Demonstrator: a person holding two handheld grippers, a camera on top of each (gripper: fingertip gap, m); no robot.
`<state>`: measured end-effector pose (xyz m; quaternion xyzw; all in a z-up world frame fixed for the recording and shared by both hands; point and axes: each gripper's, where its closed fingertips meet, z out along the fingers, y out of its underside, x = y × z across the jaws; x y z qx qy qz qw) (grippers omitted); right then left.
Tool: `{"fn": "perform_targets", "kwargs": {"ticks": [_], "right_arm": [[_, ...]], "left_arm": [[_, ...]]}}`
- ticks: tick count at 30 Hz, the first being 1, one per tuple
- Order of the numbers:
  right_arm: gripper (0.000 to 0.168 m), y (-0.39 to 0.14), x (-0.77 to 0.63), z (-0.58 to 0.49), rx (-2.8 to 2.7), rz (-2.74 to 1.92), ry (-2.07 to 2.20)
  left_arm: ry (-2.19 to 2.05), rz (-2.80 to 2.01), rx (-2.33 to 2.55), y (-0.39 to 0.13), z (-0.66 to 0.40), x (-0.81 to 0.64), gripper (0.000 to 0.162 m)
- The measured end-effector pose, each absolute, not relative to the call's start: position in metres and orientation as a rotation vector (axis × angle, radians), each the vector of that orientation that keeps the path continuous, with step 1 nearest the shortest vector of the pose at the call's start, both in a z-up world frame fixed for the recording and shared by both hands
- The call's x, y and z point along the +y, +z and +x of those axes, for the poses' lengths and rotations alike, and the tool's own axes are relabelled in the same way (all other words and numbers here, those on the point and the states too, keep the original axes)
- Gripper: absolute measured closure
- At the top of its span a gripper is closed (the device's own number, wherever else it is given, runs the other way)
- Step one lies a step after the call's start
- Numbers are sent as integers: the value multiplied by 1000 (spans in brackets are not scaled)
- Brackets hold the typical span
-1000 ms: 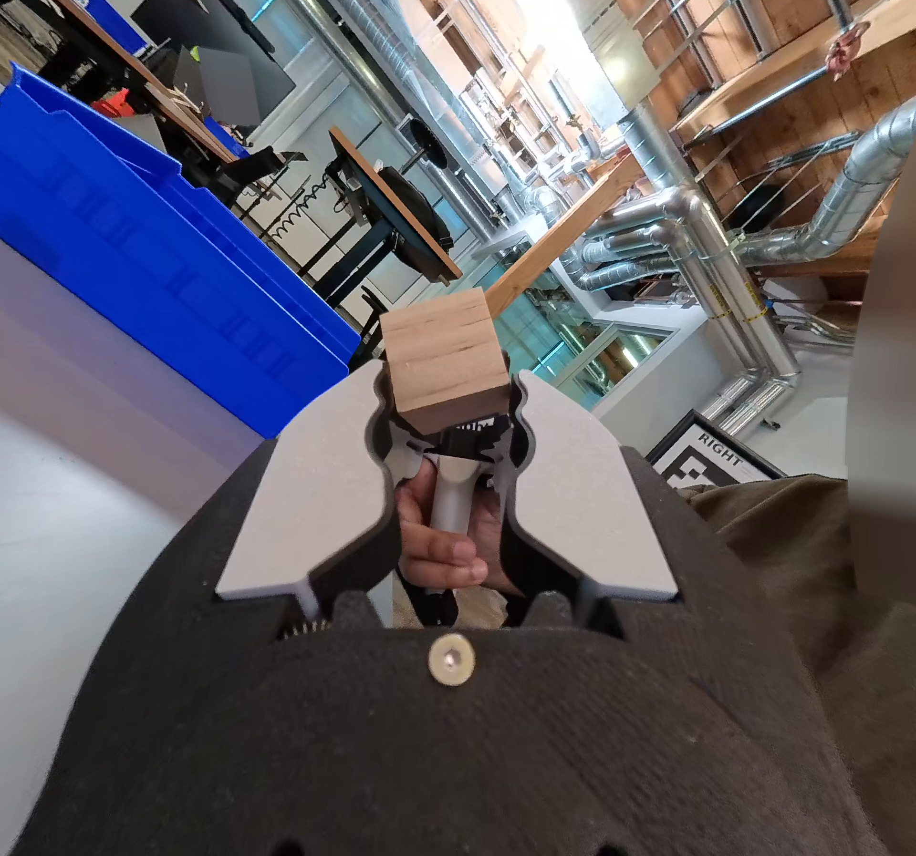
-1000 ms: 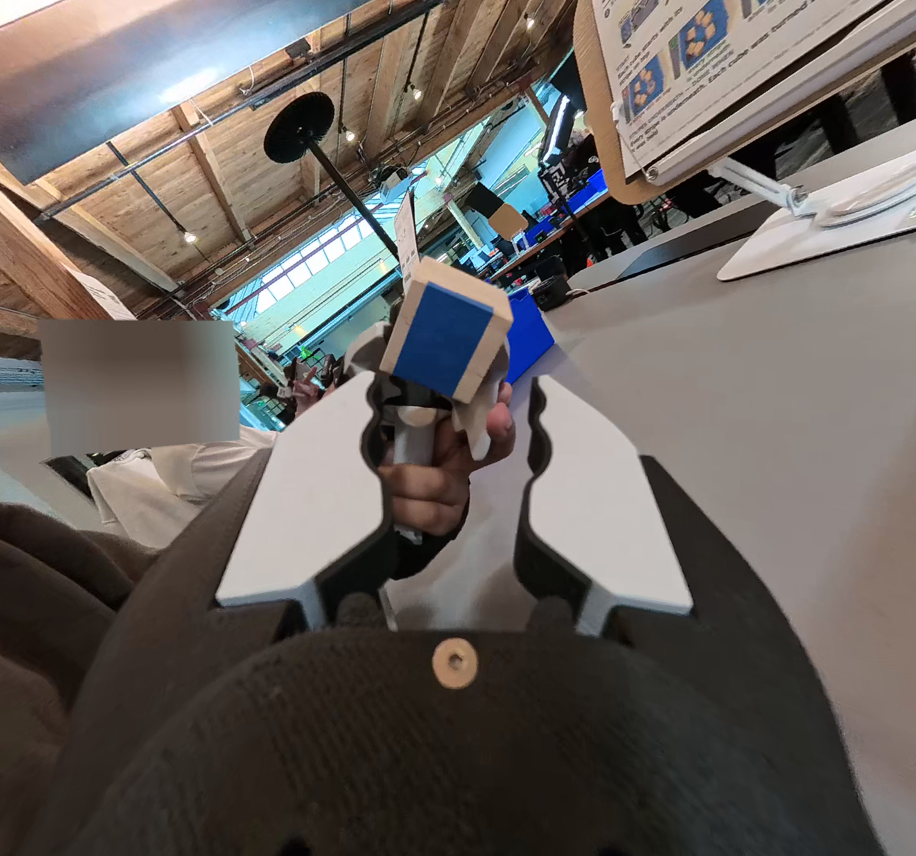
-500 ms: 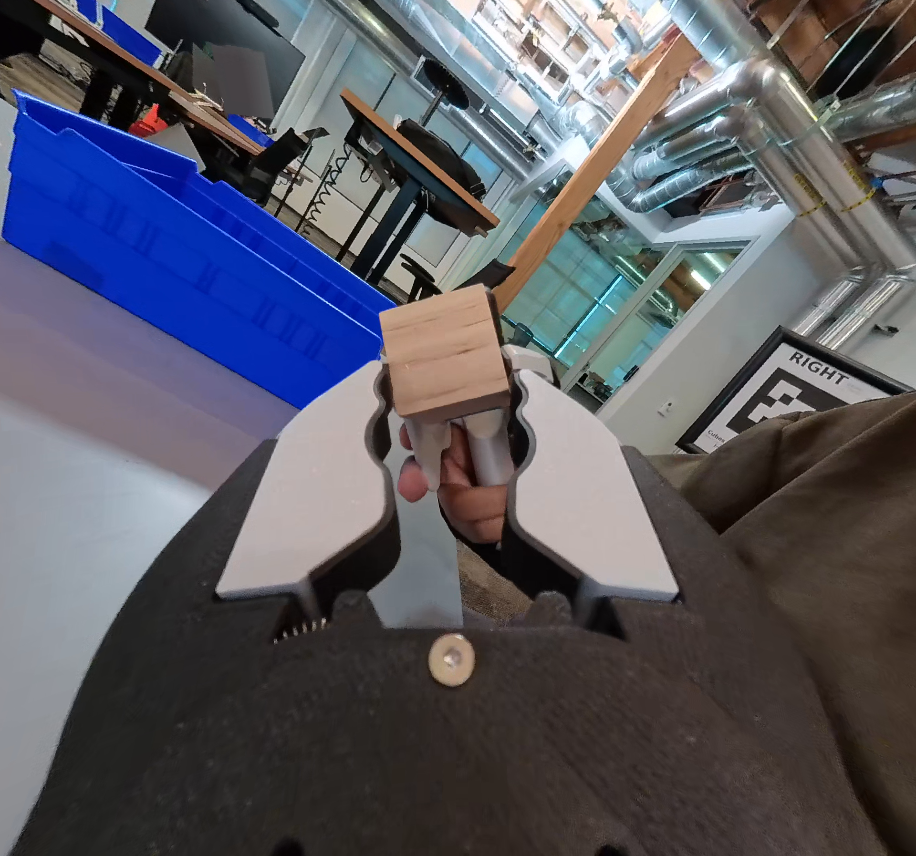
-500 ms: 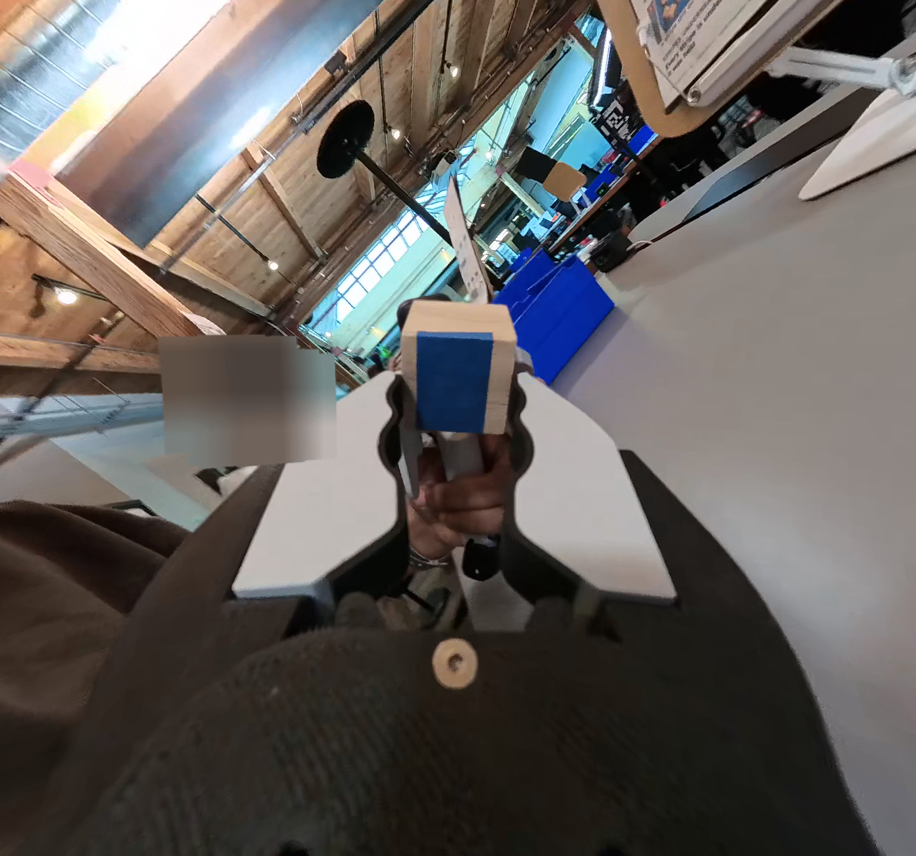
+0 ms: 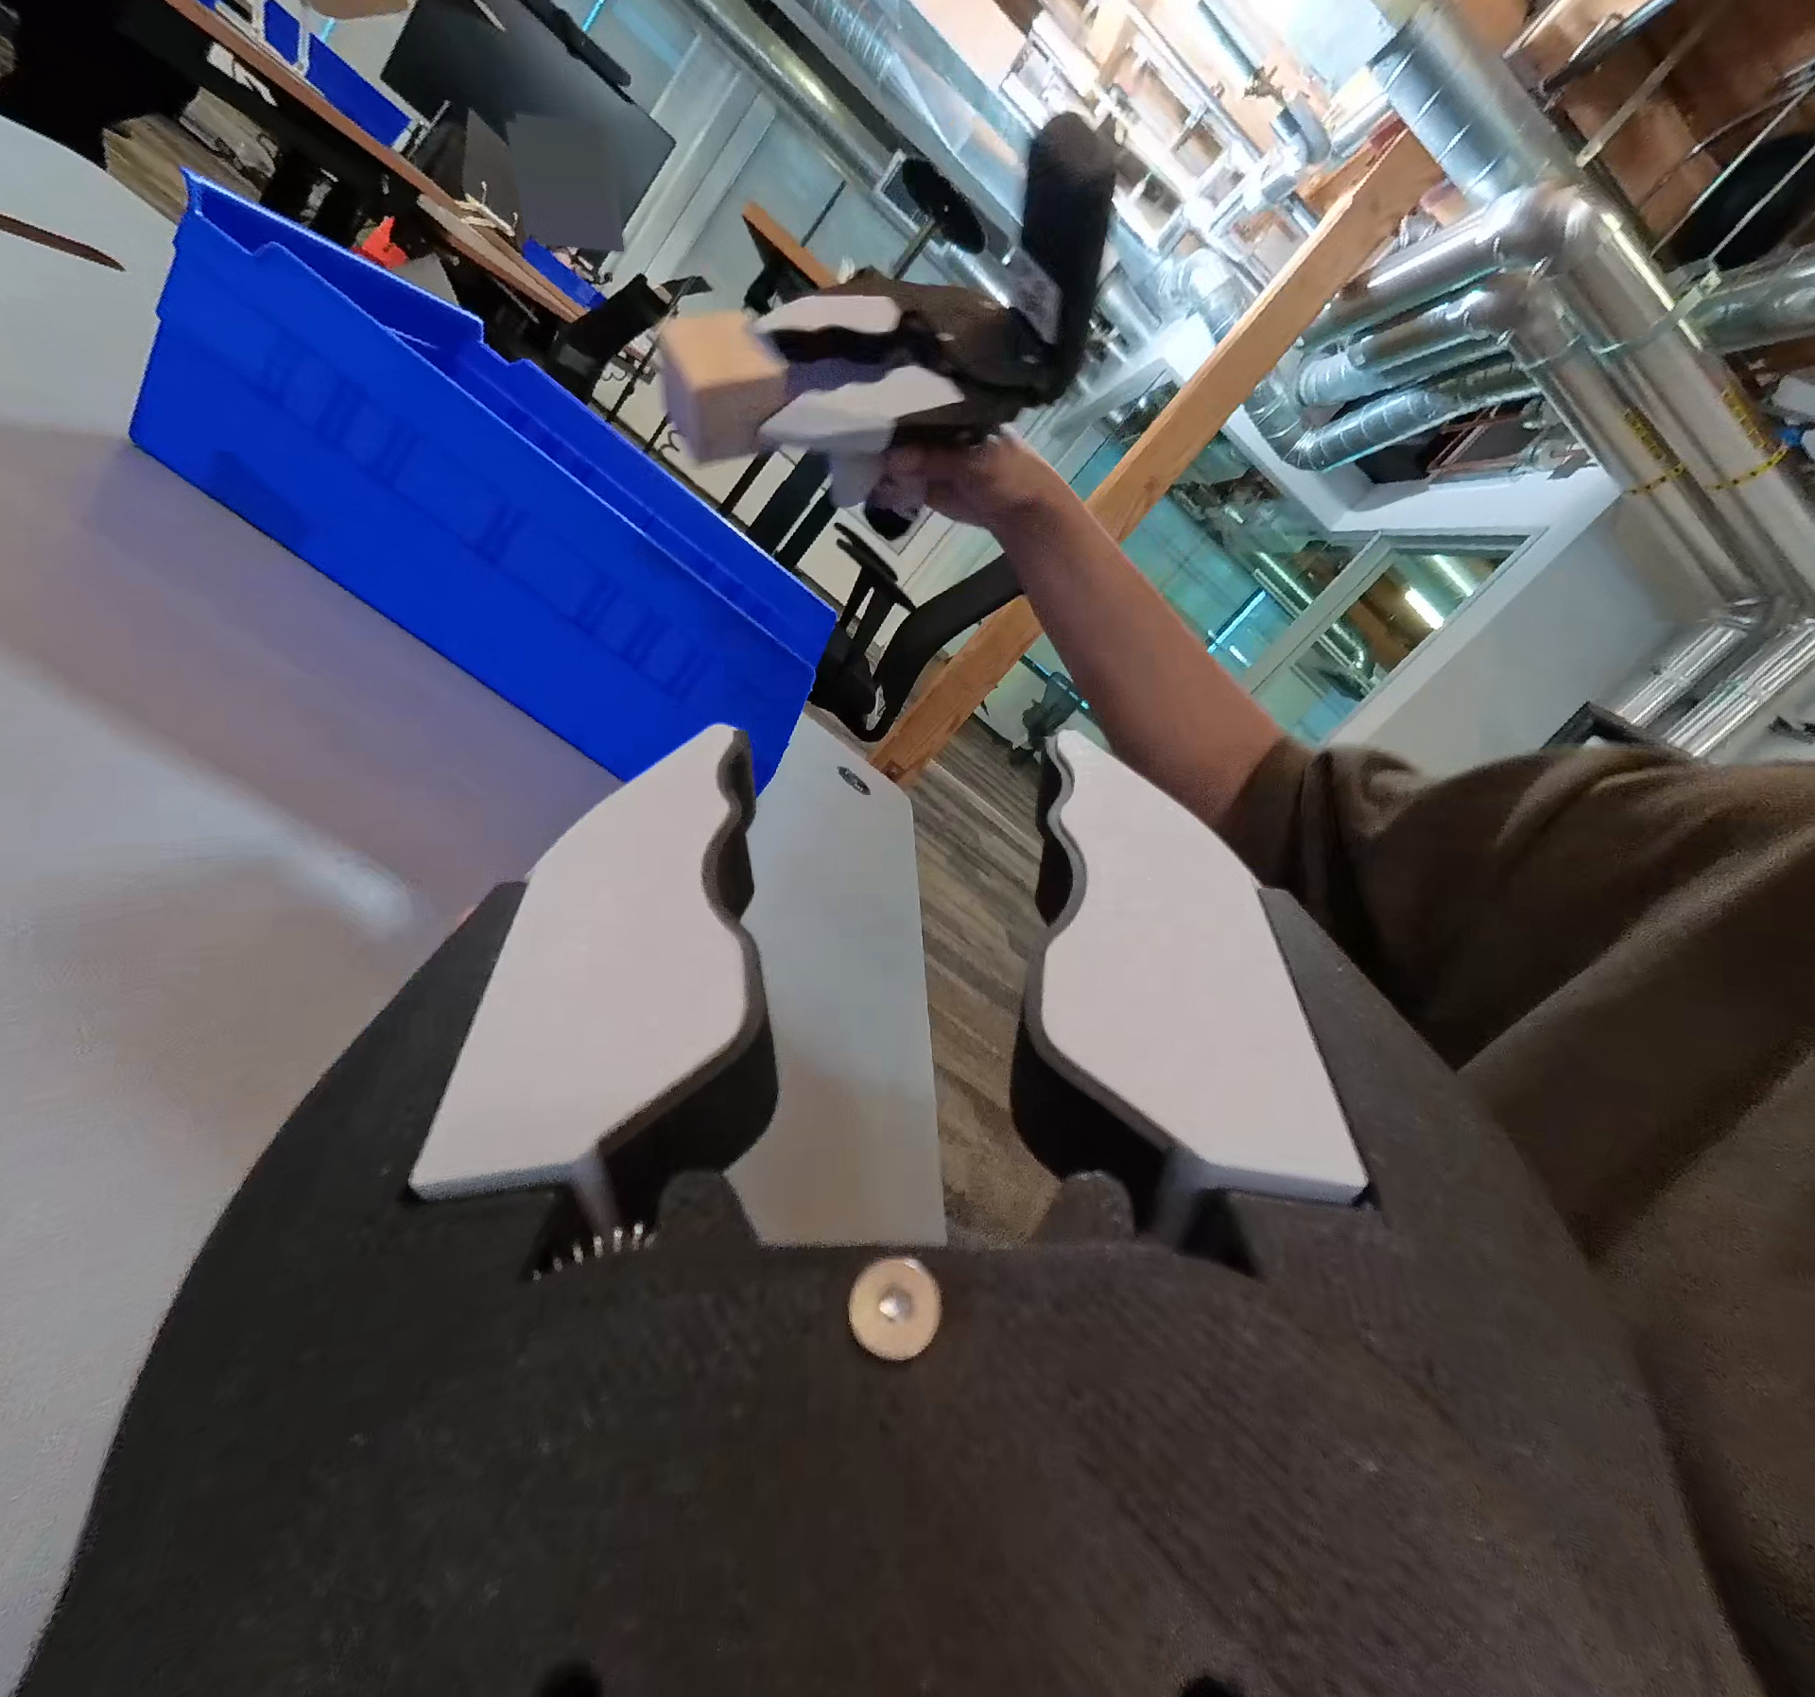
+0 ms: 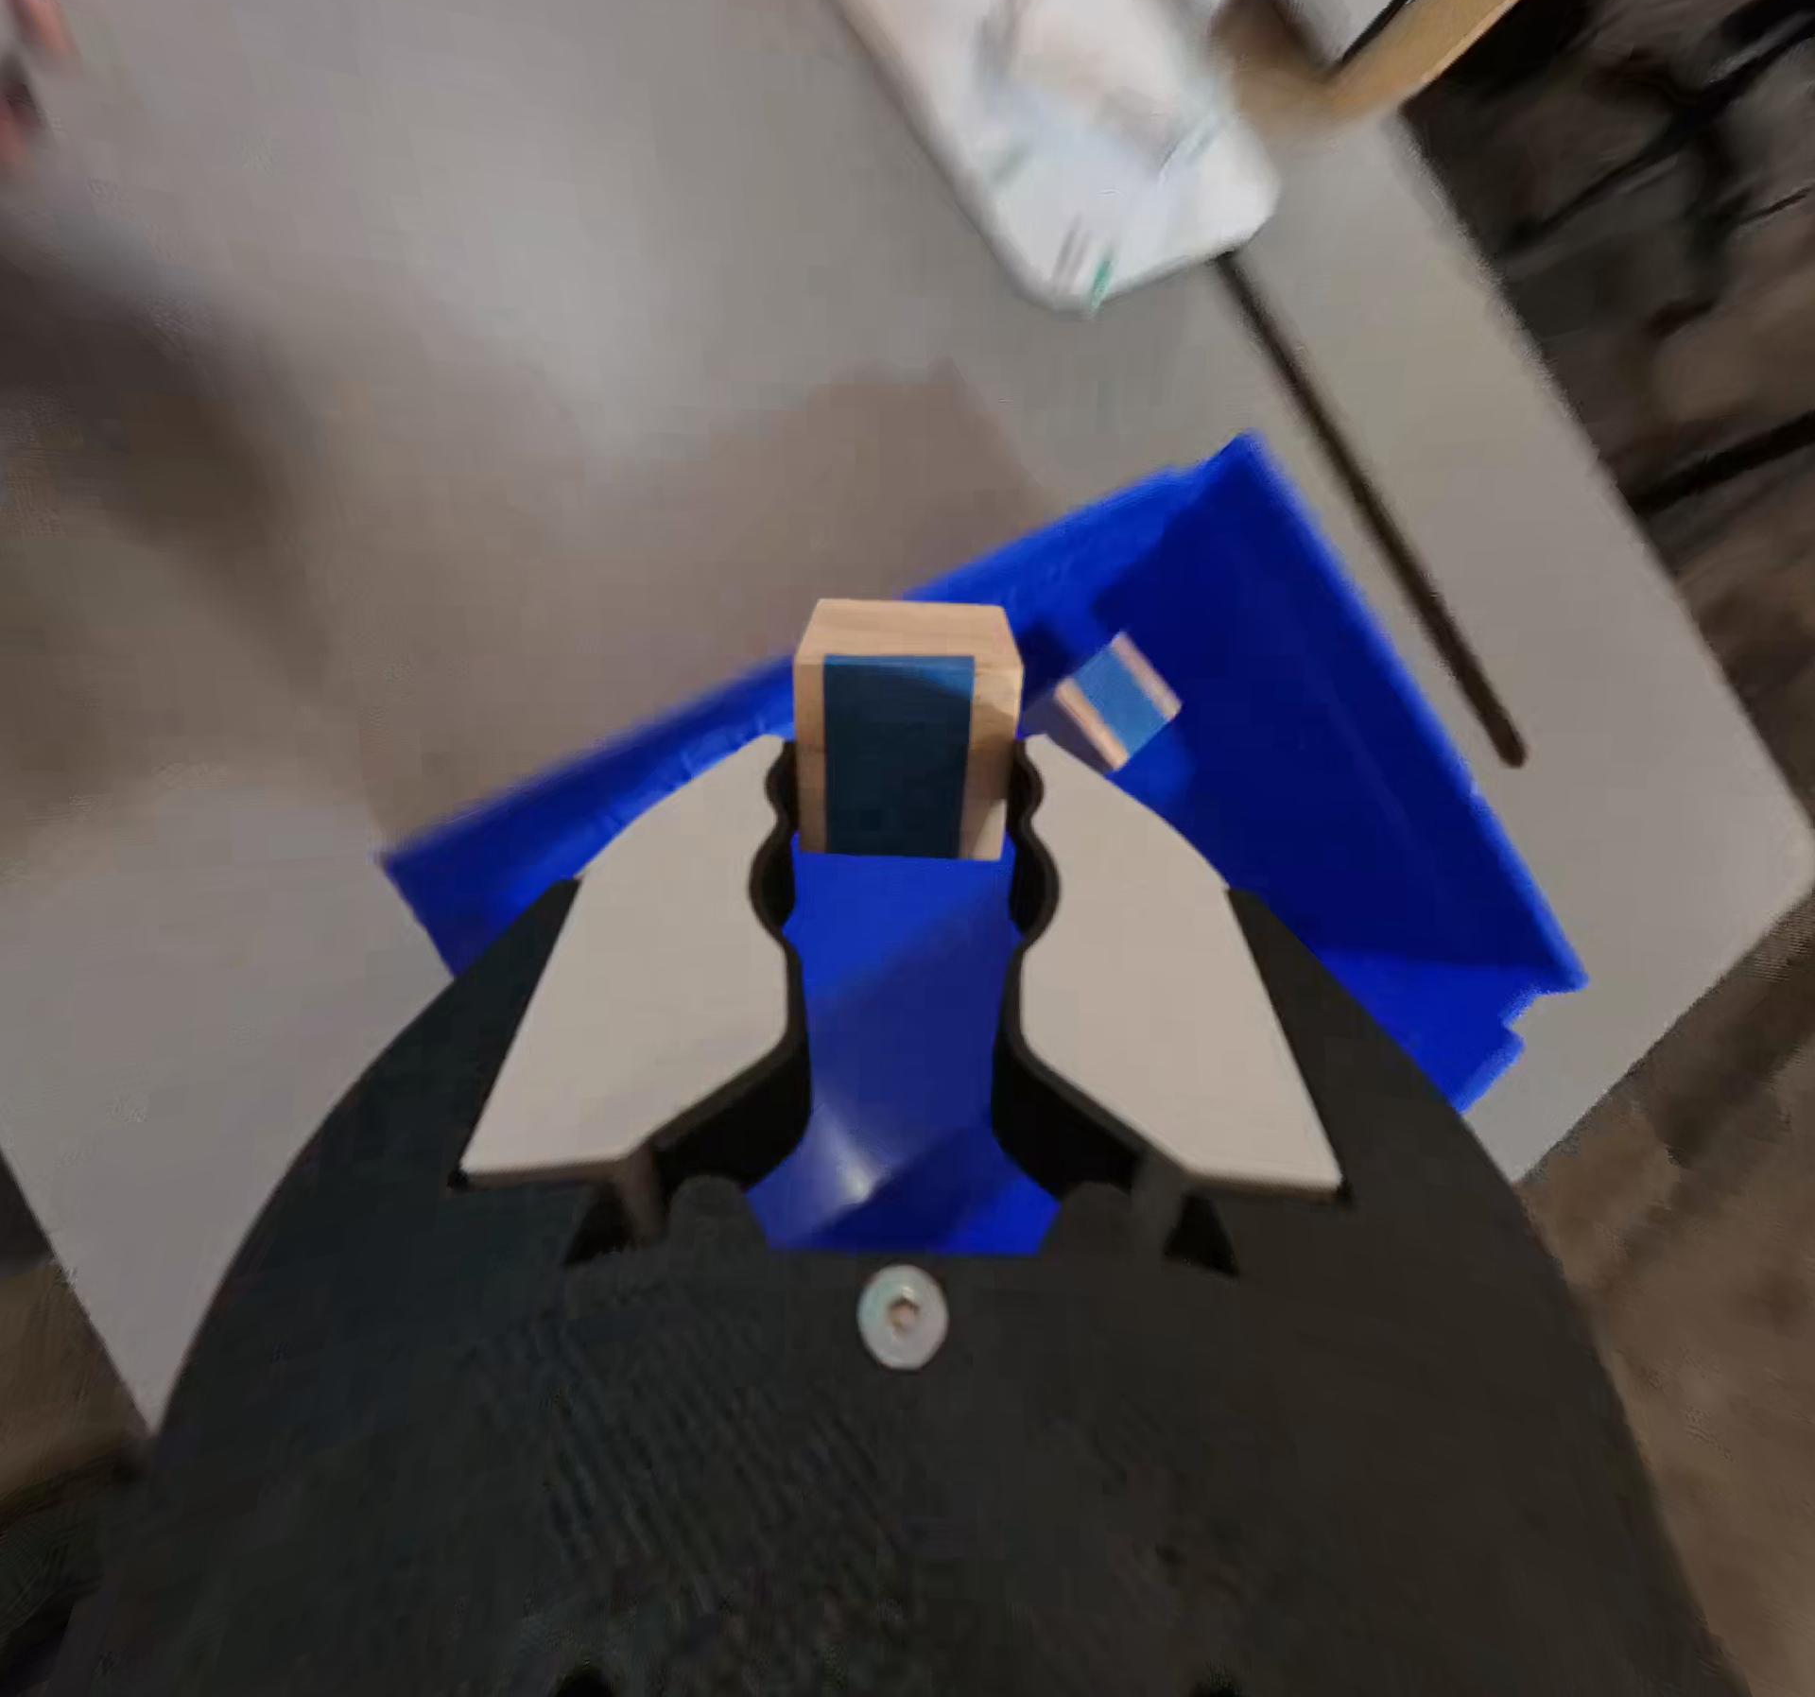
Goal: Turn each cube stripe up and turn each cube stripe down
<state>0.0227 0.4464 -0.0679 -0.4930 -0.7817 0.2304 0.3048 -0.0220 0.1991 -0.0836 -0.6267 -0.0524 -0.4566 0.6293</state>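
Pale wooden cube with dark blue stripe [image 6: 902,738] clamped between right gripper [image 6: 904,766] fingers, stripe facing camera, held above blue plastic bin [image 6: 1326,697]. Second striped wooden cube [image 6: 1115,699] lies inside bin, stripe visible. Bin sits on grey counter [image 6: 491,275]. Left gripper [image 5: 894,805] fingers apart, empty, low over counter beside bin.

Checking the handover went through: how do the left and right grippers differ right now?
The left gripper is open with nothing between its fingers; the right gripper is shut on a wooden cube with a blue stripe. The left gripper sits low beside the blue bin, above the grey table; the right gripper is held above the bin, looking down into it. Both share black bodies and pale grey fingers.
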Motion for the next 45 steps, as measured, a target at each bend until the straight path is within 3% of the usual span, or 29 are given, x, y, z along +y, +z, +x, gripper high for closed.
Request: {"fn": "perform_targets", "kwargs": {"ticks": [4, 7, 22, 29, 33, 38, 41, 45], "right_arm": [[126, -146, 471, 21, -2434, -1172, 296], [126, -173, 482, 19, -2605, -1092, 152], [126, -194, 485, 0, -2844, -1077, 93], [122, -143, 479, 8, -2677, -1123, 89], [115, -75, 418, -4, -2403, -1232, 470], [112, -15, 268, -14, -2049, -1167, 1080], [114, -30, 184, -8, -1934, -1141, 1340], [118, -92, 105, -7, -1851, -1238, 1609]], "left_arm": [[-1025, -1478, -101, -92, -23, 200, 115], [-1047, -1482, -110, -96, -25, 199, 119], [-966, -1702, 50, -136, 1, 197, 113], [-896, -1698, 67, -126, -15, 190, 114], [-818, -1653, 63, -107, -26, 187, 111], [-514, -1572, -17, -62, -82, 178, 95], [-319, -1486, -154, -15, -148, 156, 91], [-53, -1425, -507, 24, -268, 90, 87]]}}
